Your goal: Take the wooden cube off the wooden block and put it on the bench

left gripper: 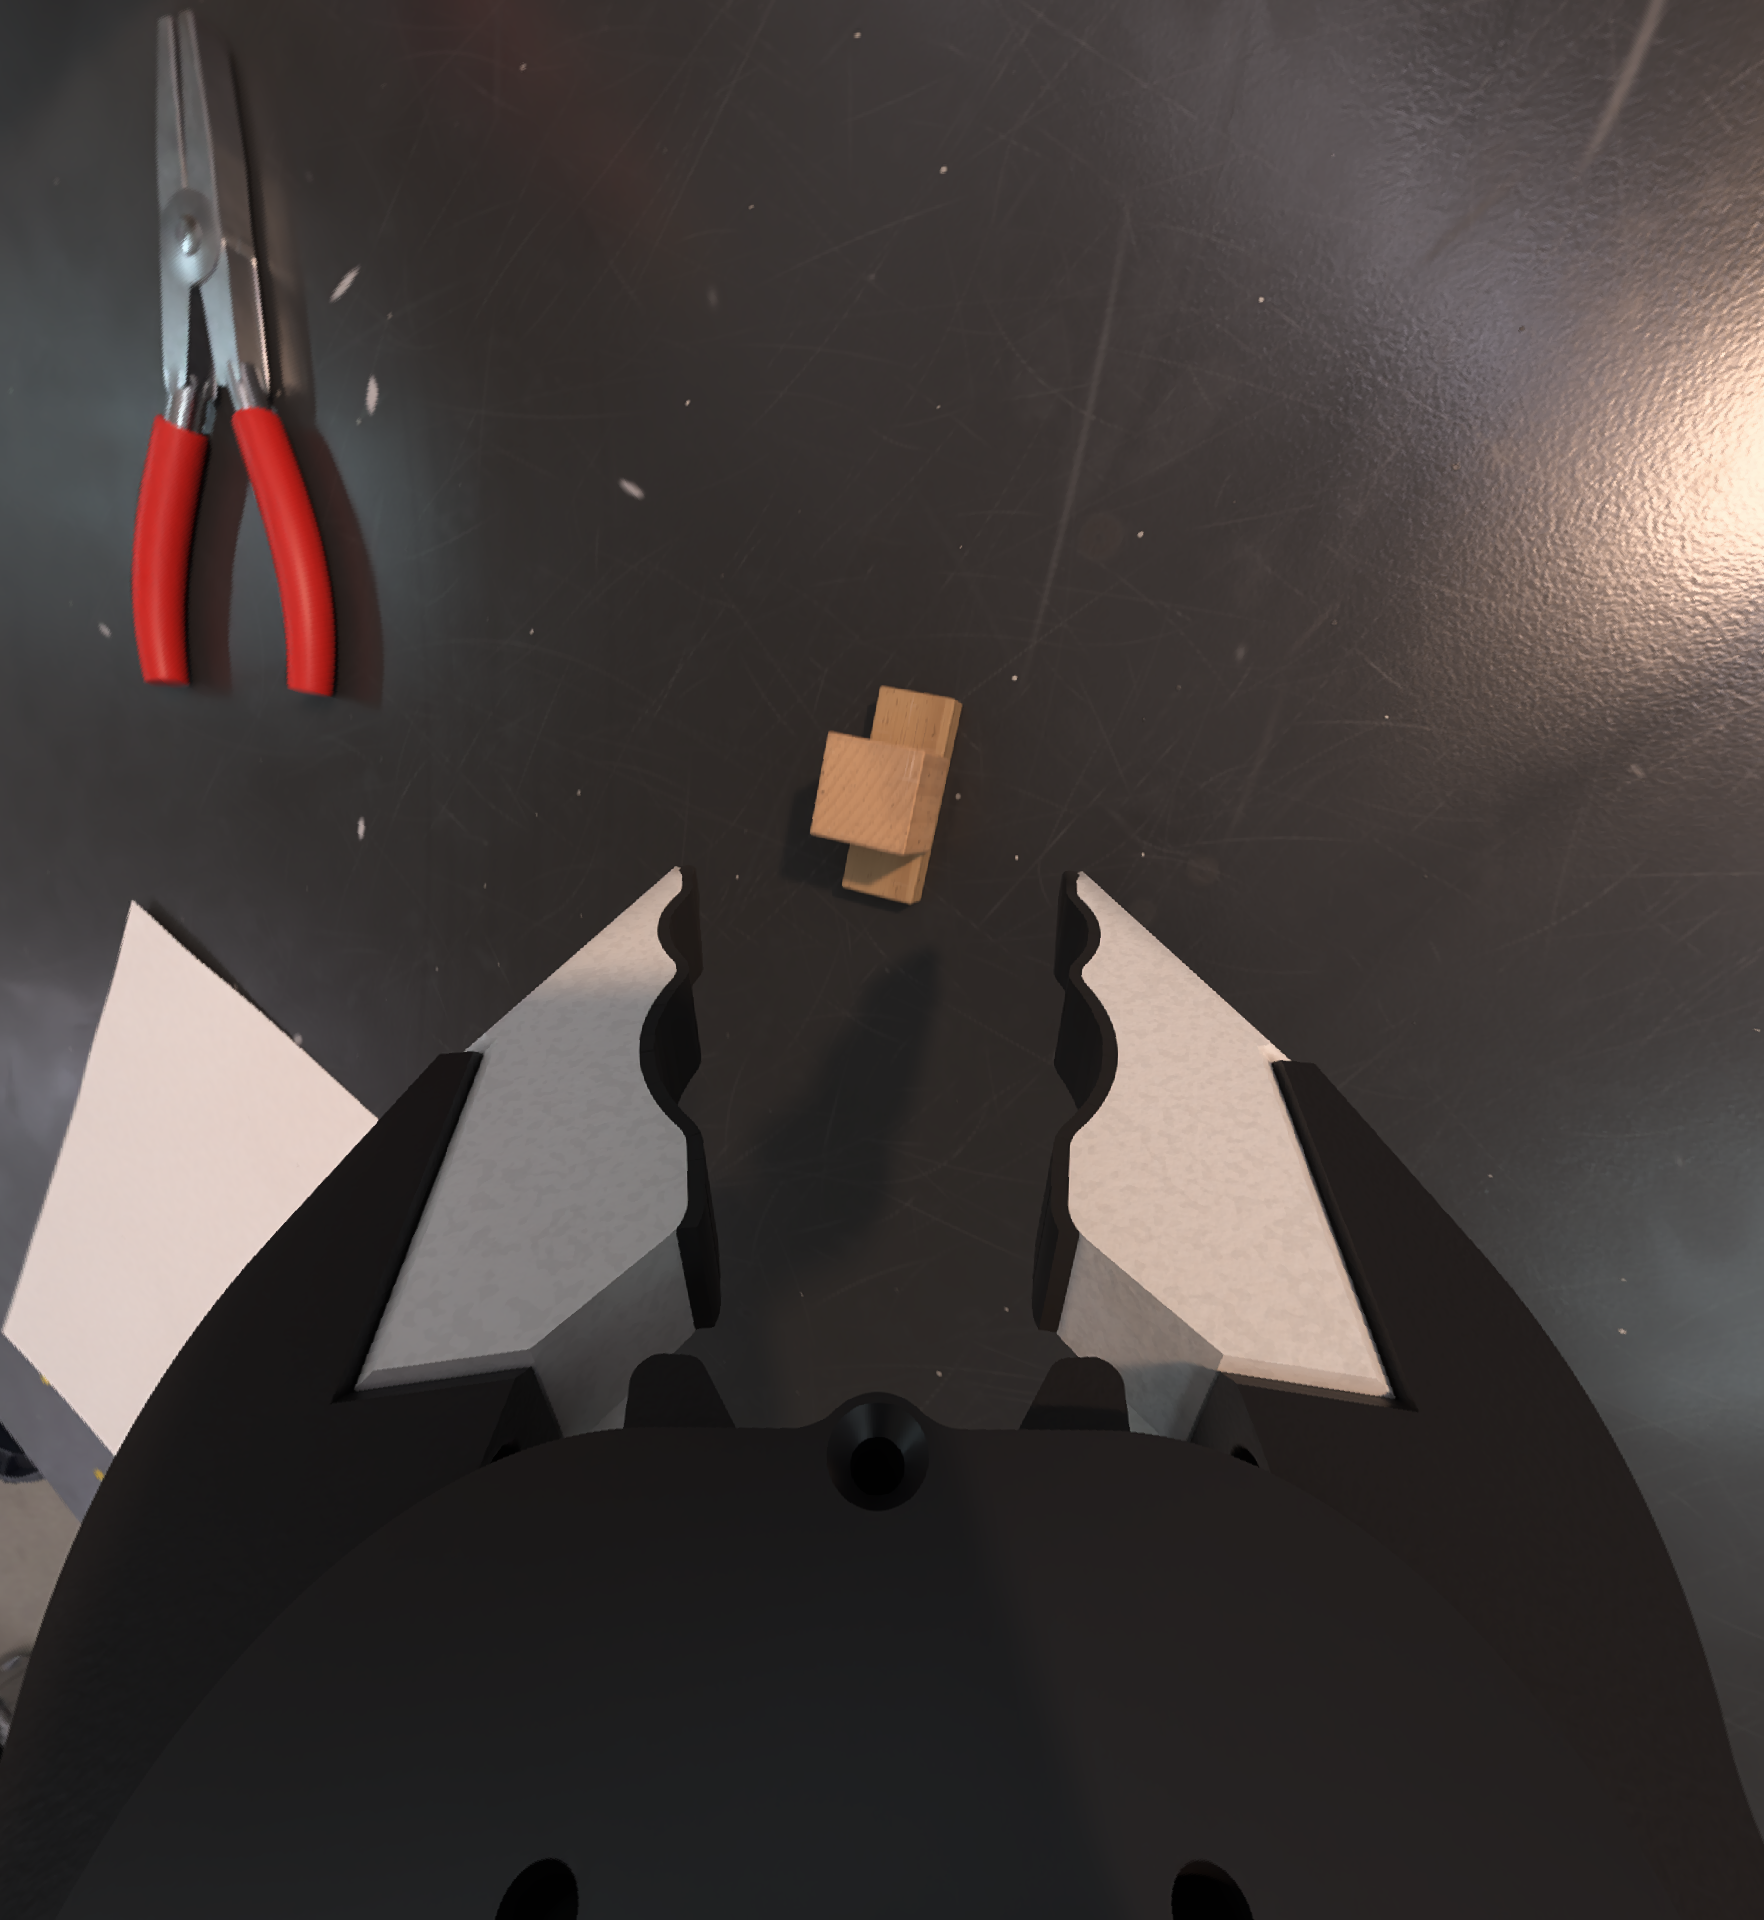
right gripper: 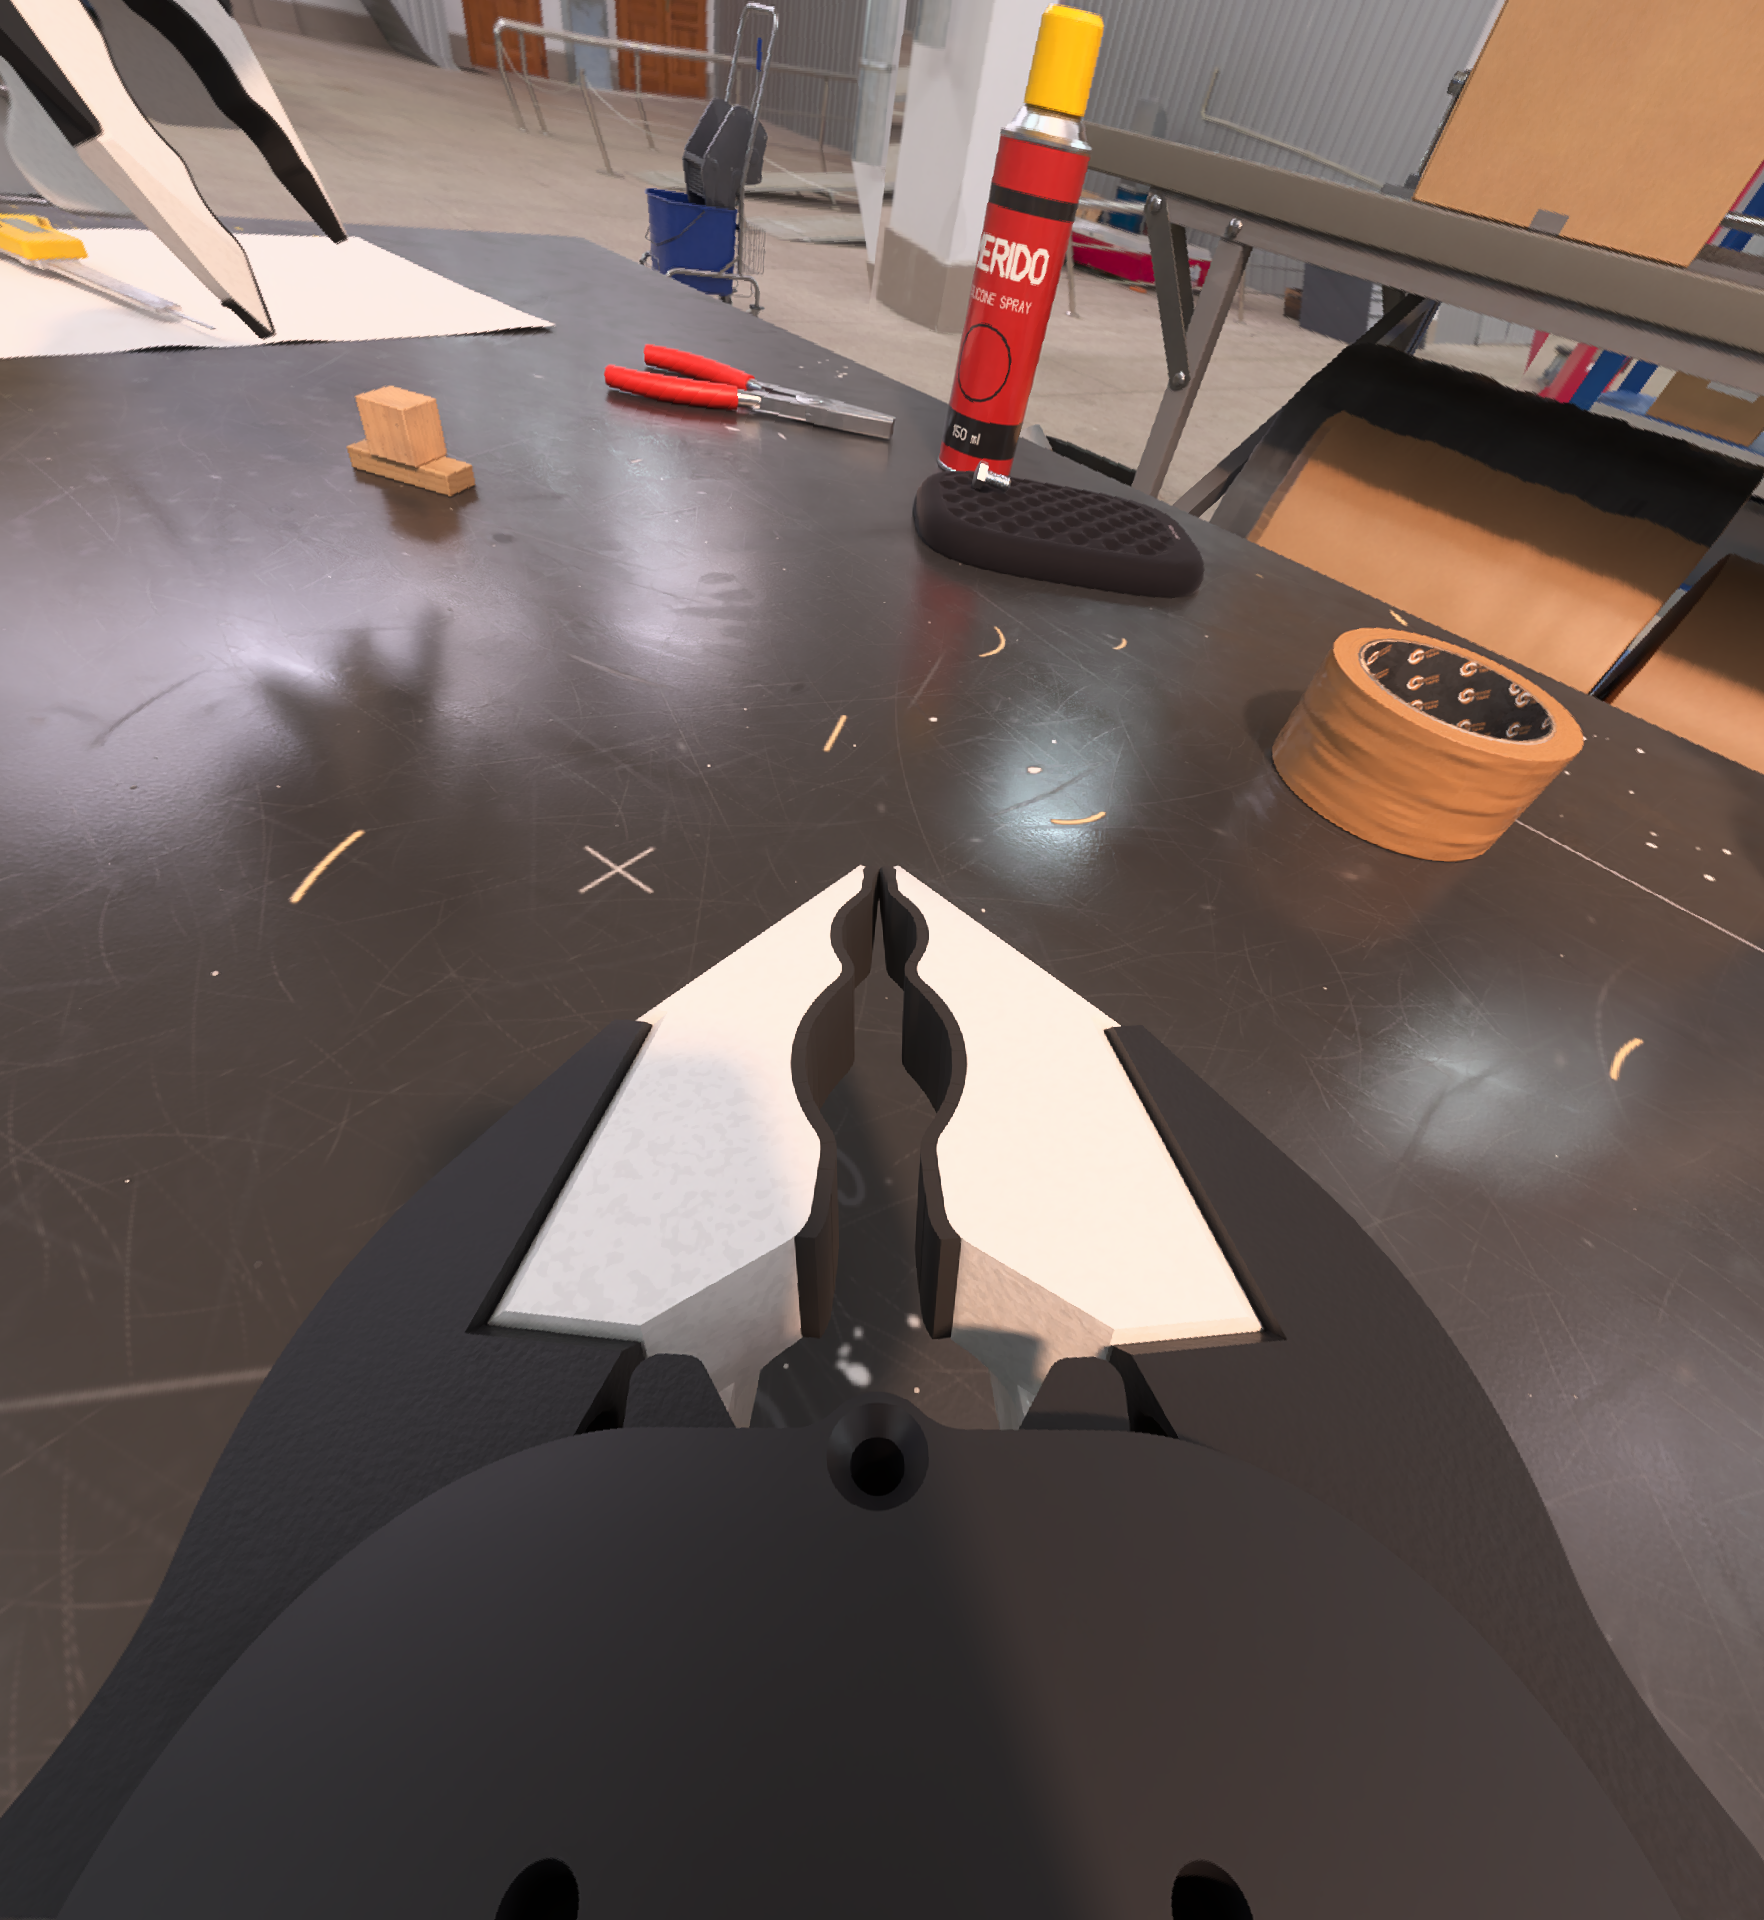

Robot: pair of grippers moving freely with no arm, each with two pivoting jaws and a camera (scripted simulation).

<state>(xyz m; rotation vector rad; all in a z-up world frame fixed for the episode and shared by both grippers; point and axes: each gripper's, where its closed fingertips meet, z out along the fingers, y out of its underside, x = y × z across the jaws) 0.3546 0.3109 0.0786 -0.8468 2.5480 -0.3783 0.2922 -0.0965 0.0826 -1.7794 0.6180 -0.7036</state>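
Observation:
A small wooden cube (left gripper: pixel 865 788) sits on a flat wooden block (left gripper: pixel 904 821) on the dark bench (left gripper: pixel 1273 727). My left gripper (left gripper: pixel 876 883) looks down from above it, open and empty, with its fingertips just short of the cube. In the right wrist view the cube (right gripper: pixel 400 424) stands on the block (right gripper: pixel 410 470) at the far left, and the left gripper (right gripper: pixel 301 283) hangs open above and left of it. My right gripper (right gripper: pixel 878 875) is shut and empty, low over the bench (right gripper: pixel 545 1039), well away from the cube.
Red-handled pliers (left gripper: pixel 223 436) lie left of the cube, also in the right wrist view (right gripper: pixel 743 390). A white sheet (left gripper: pixel 171 1164) lies at the near left. A red spray can (right gripper: pixel 1018 260), a black pad (right gripper: pixel 1054 532) and a tape roll (right gripper: pixel 1423 743) stand to the right.

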